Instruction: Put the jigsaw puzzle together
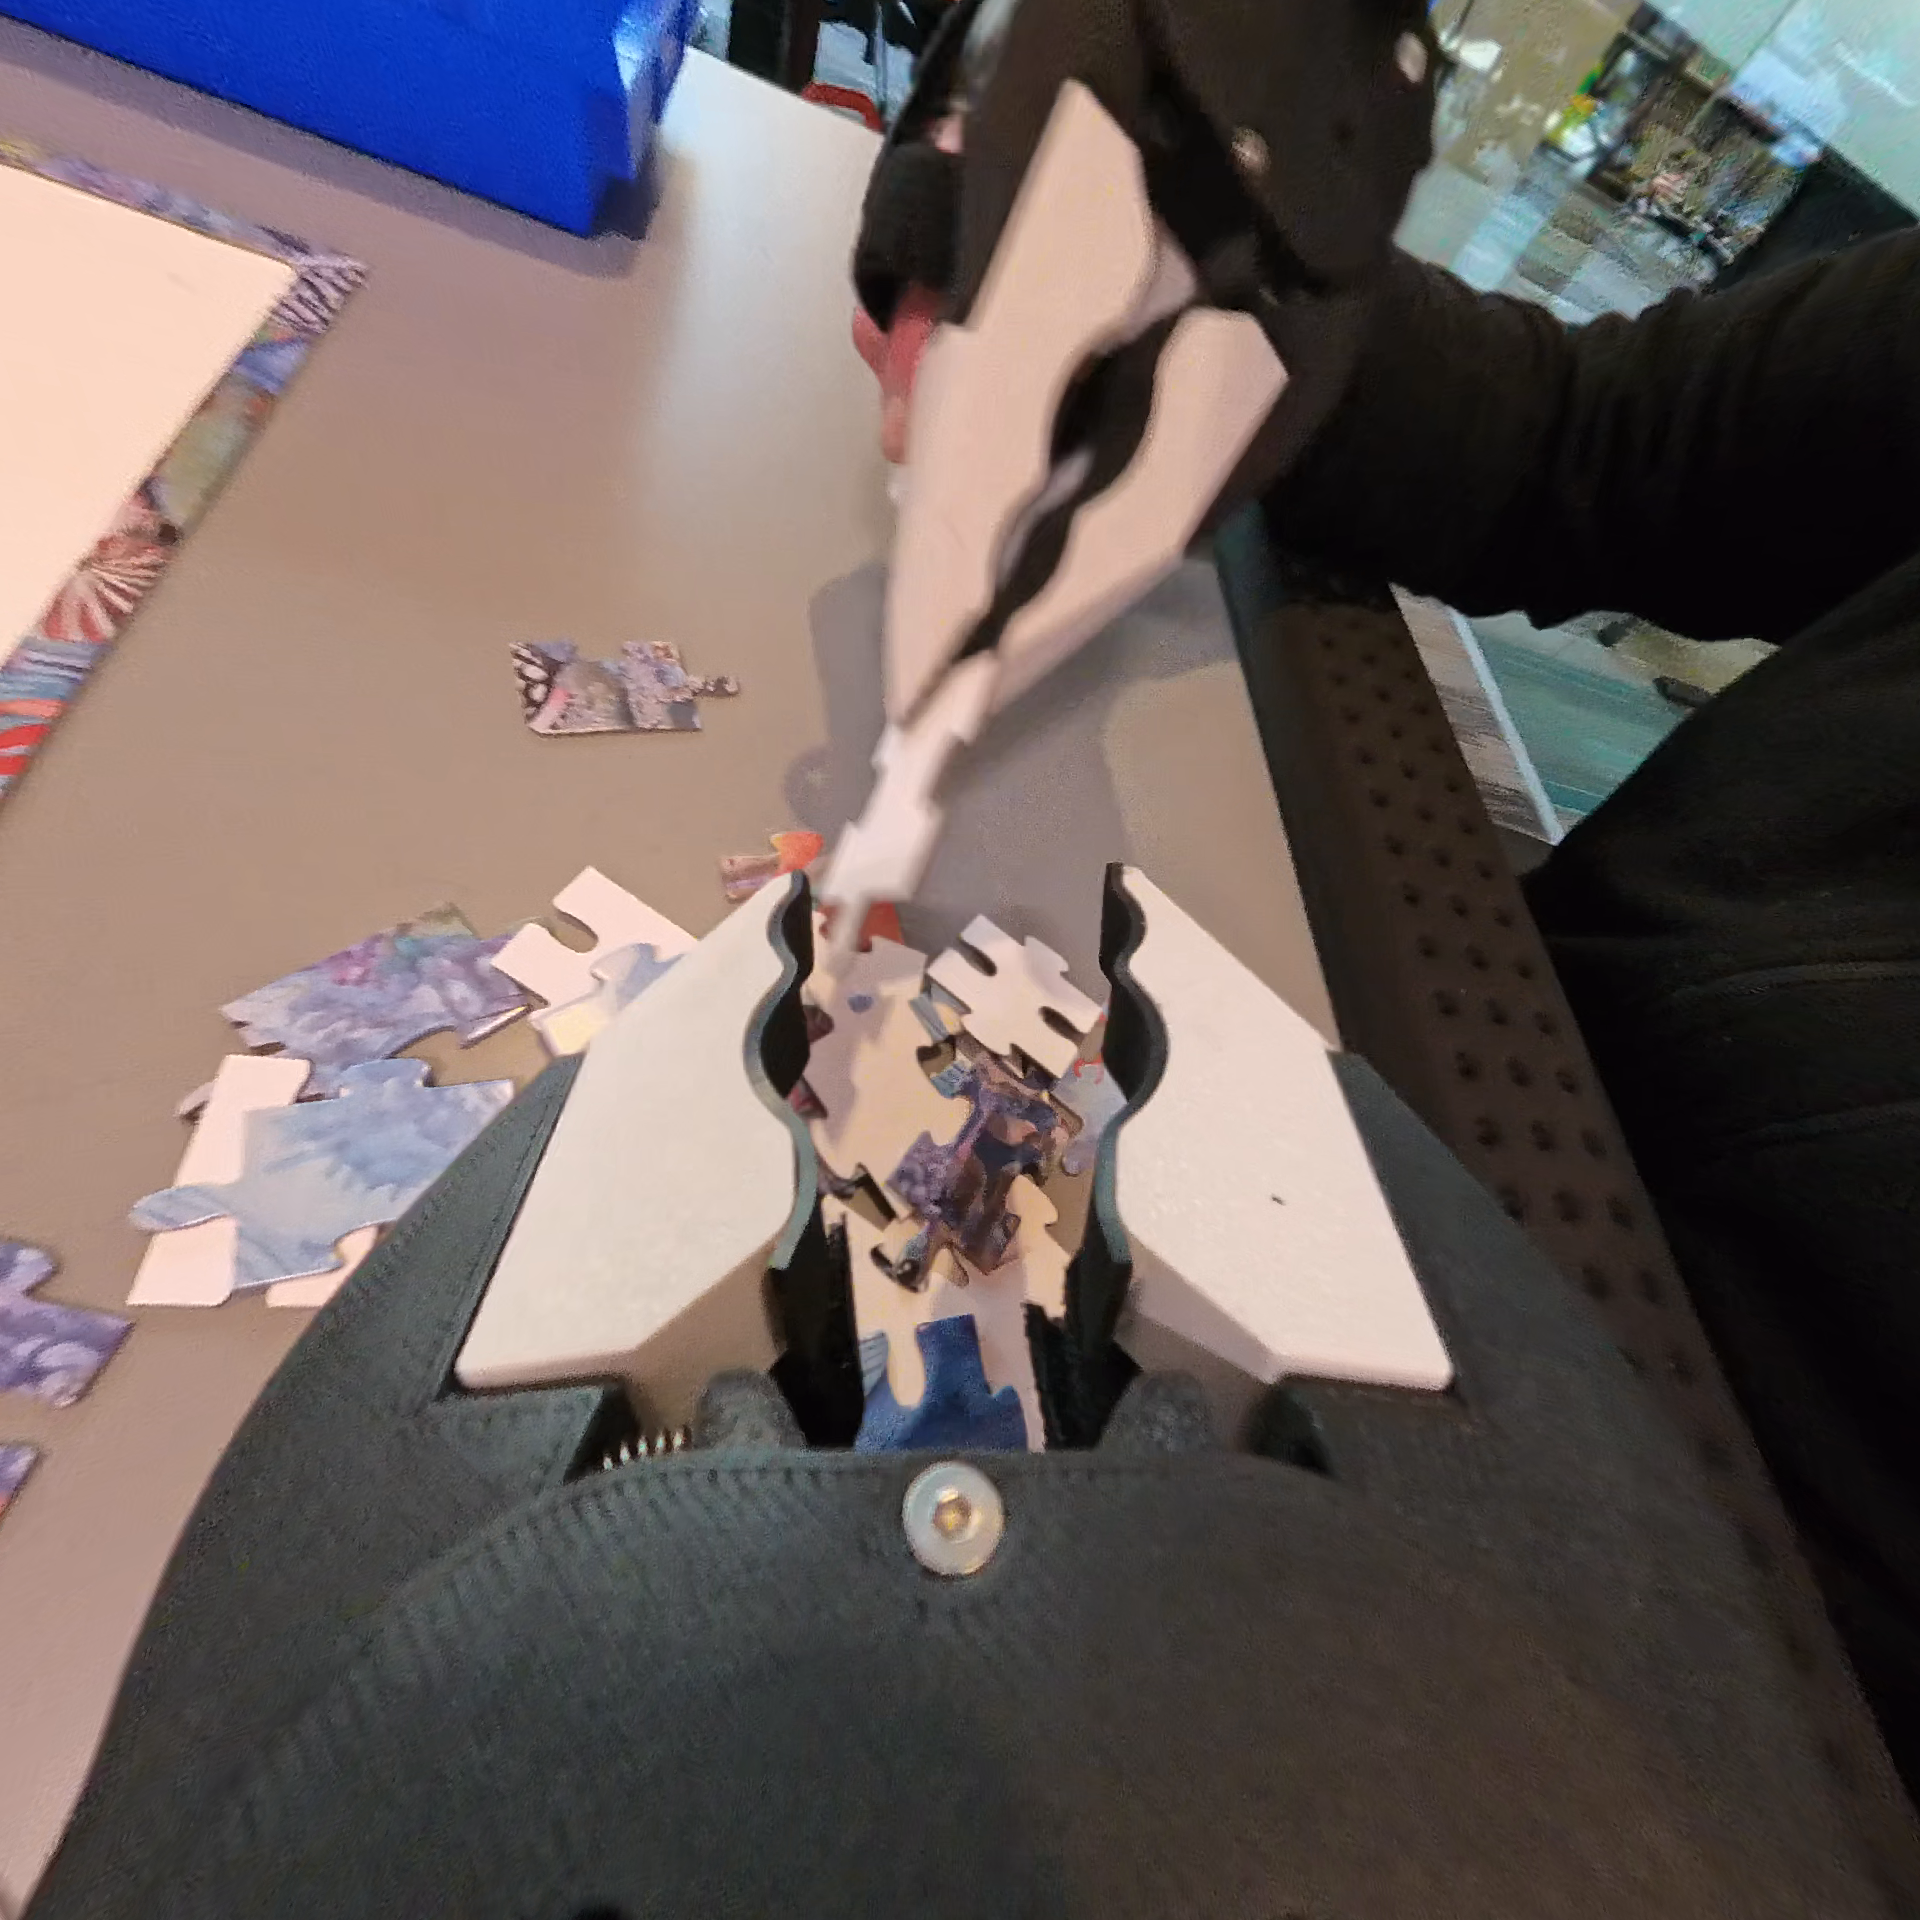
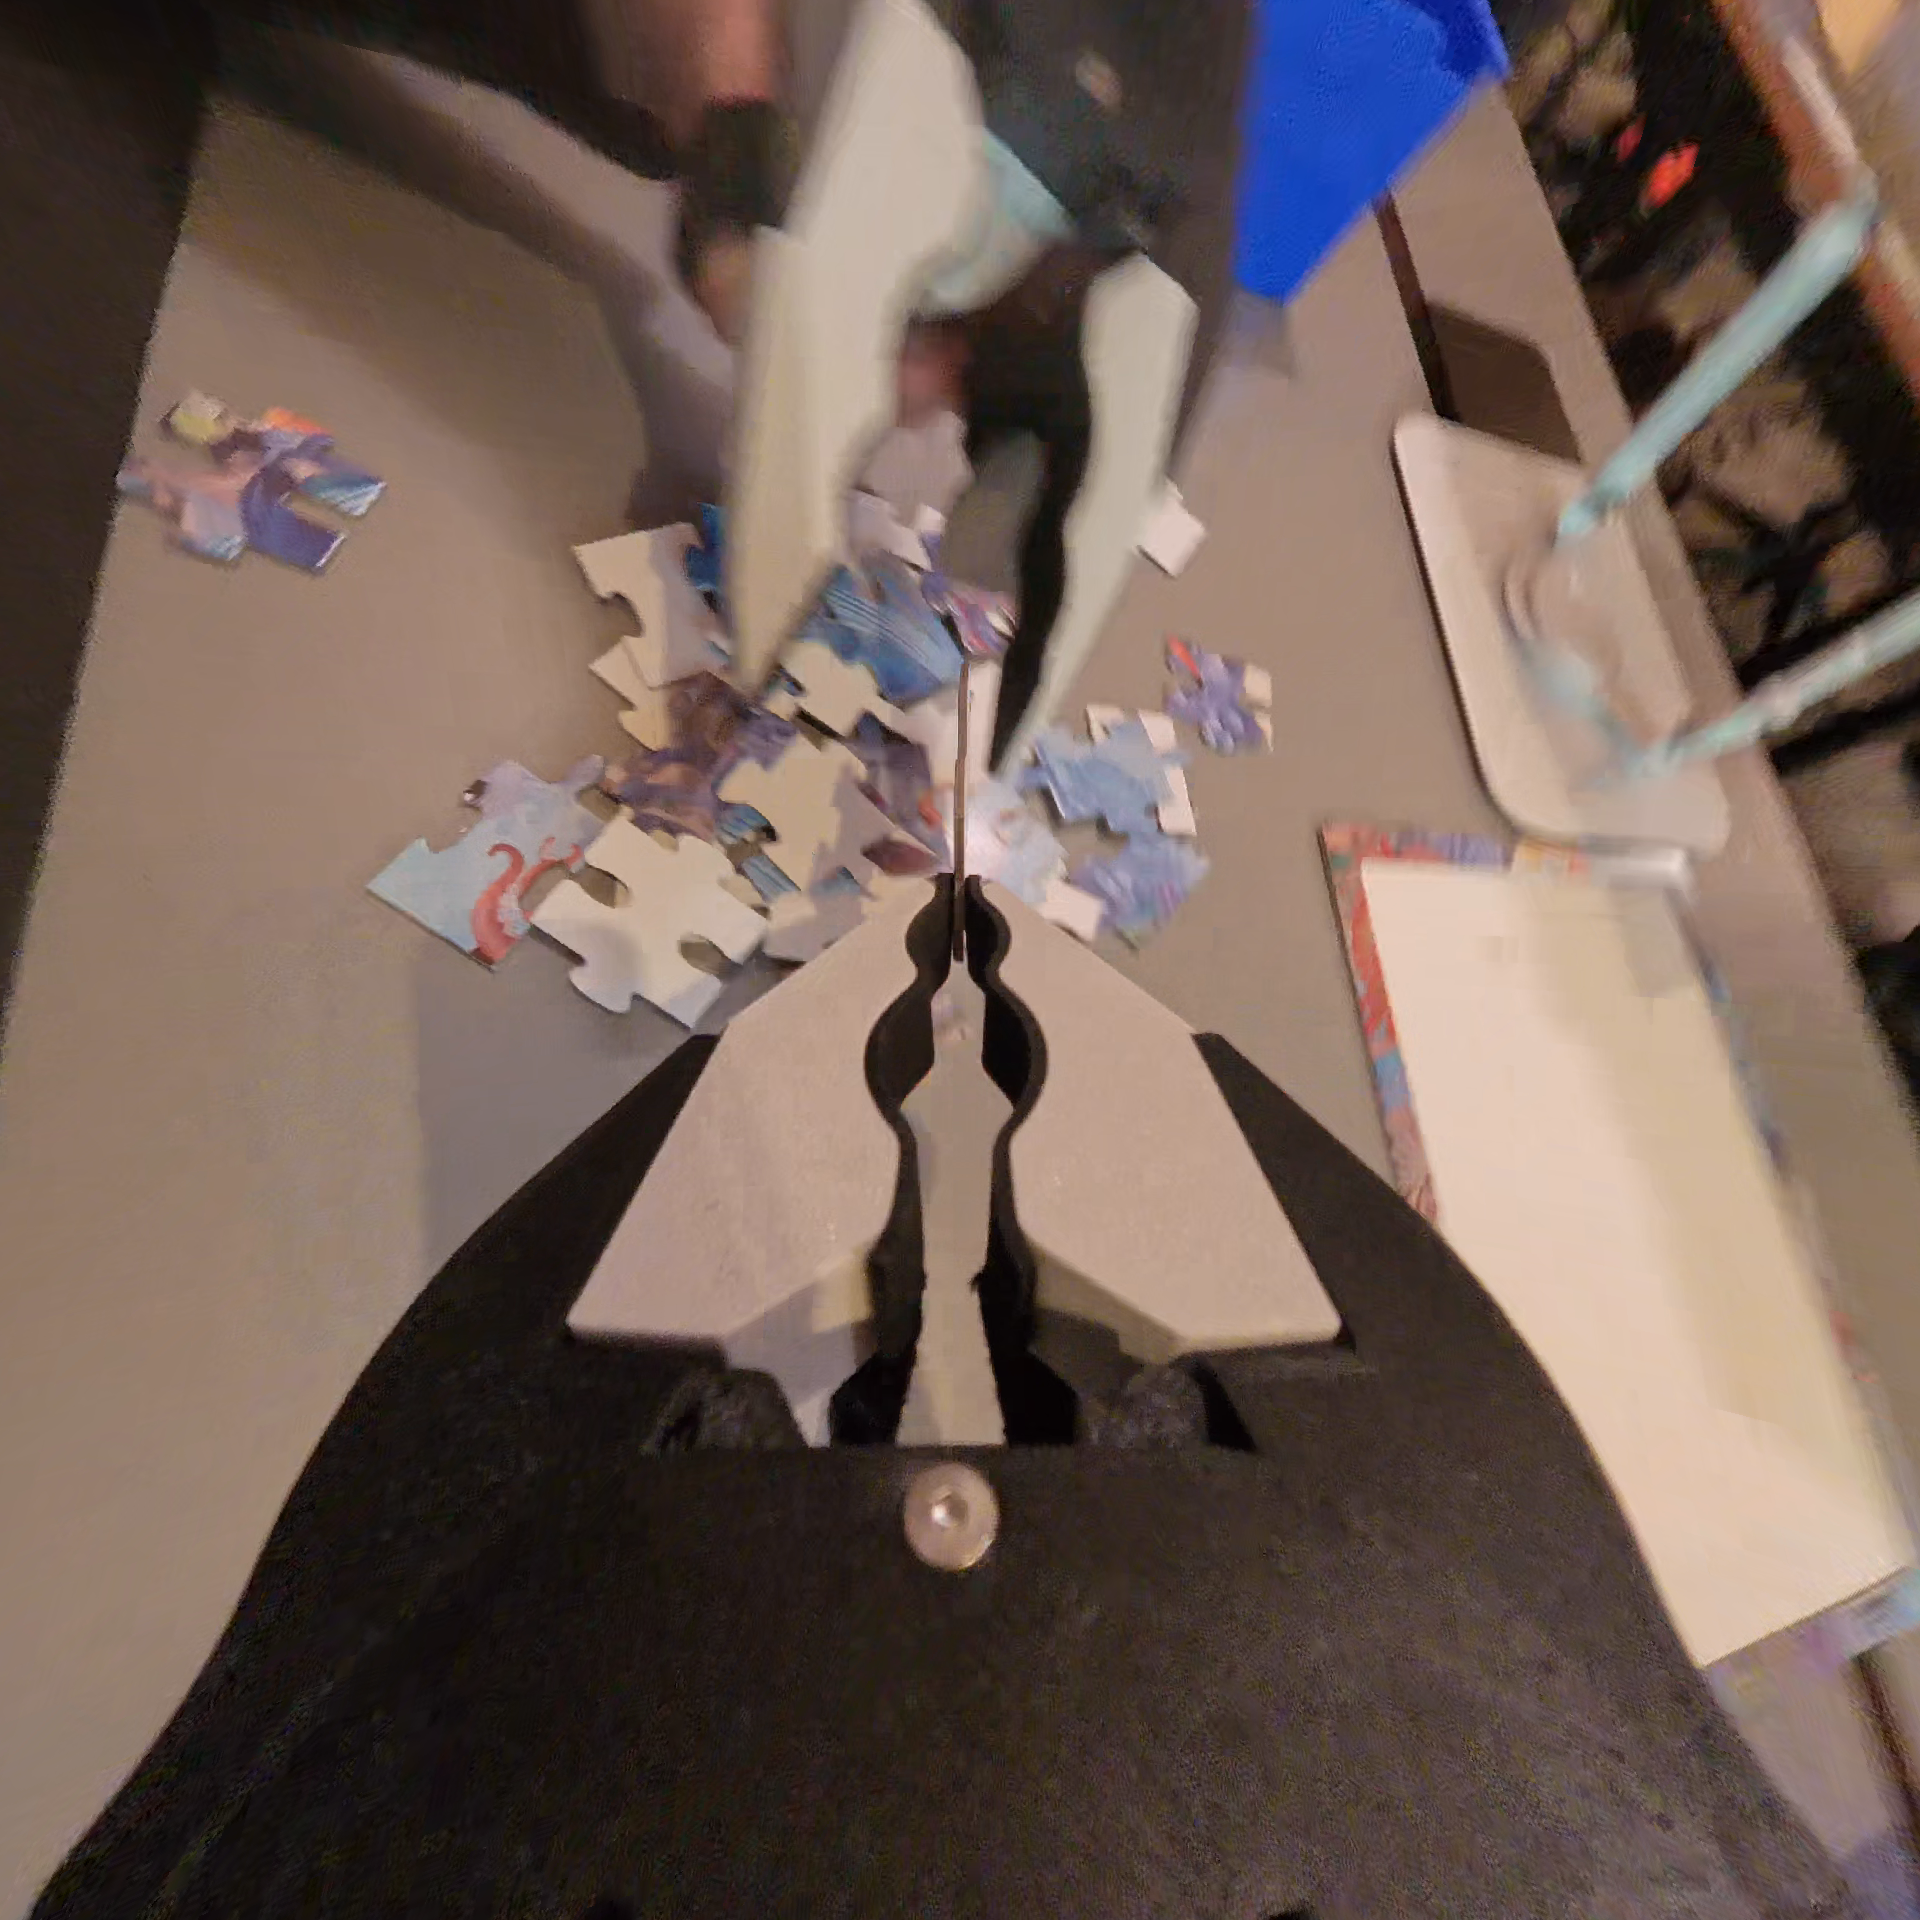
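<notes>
Several loose jigsaw pieces [image 1: 966, 1122] lie in a pile on the grey table, some face down; the pile also shows in the right wrist view [image 2: 727, 790]. My left gripper [image 1: 956, 899] is open and empty, its jaws either side of the pile just above it; it also shows in the right wrist view [image 2: 888, 717]. My right gripper [image 2: 958, 894] is shut on a puzzle piece [image 2: 962, 779], seen edge-on as a thin line. In the left wrist view the right gripper [image 1: 940, 691] holds this white-backed piece [image 1: 899, 800] pointing down over the pile. The puzzle frame [image 1: 156, 520] has a patterned border and a blank white middle.
The frame lies right of the pile in the right wrist view [image 2: 1558, 1195]. A blue bin [image 1: 416, 83] stands at the table's far side. A grey stand plate [image 2: 1558, 644] sits beyond the frame. Joined pieces [image 1: 613, 686] lie apart. A black perforated edge [image 1: 1403, 831] borders the table. Only a small space, under 4 cm, lies between the two pairs of fingers.
</notes>
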A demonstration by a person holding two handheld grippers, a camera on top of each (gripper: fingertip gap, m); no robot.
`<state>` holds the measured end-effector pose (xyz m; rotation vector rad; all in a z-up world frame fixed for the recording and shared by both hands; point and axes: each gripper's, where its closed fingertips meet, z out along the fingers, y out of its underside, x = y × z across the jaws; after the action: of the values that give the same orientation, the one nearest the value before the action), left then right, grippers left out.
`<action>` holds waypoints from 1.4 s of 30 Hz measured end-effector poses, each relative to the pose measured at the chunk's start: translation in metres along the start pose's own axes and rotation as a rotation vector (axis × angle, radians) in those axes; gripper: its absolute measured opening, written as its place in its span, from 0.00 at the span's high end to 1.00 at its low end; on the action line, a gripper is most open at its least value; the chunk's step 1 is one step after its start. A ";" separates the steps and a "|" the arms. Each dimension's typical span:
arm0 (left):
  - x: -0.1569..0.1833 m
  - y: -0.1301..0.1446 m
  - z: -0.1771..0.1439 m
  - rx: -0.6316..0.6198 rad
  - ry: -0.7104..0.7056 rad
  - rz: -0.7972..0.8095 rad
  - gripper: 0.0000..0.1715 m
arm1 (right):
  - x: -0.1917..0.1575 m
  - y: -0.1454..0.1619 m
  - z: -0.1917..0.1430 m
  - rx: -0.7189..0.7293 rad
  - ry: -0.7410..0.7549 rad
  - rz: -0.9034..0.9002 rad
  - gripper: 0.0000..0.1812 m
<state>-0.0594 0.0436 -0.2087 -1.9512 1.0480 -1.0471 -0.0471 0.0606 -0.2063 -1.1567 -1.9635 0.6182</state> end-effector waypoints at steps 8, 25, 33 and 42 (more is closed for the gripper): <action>-0.018 0.026 -0.001 -0.179 -0.151 0.064 0.65 | 0.054 0.079 -0.035 0.033 -0.128 0.753 1.00; -0.023 0.070 0.013 -0.448 -0.220 0.217 0.71 | 0.076 0.147 -0.065 -0.183 0.040 0.890 0.80; -0.020 0.069 0.015 -0.435 -0.198 0.256 1.00 | 0.032 0.078 -0.031 -0.099 -0.141 0.606 0.82; 0.004 0.071 0.017 -0.496 -0.144 0.229 0.63 | -0.028 0.029 0.007 -0.097 -0.281 0.324 0.78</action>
<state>-0.0669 0.0119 -0.2739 -2.1775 1.5115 -0.5435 -0.0295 0.0489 -0.2417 -1.5356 -2.0712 0.9030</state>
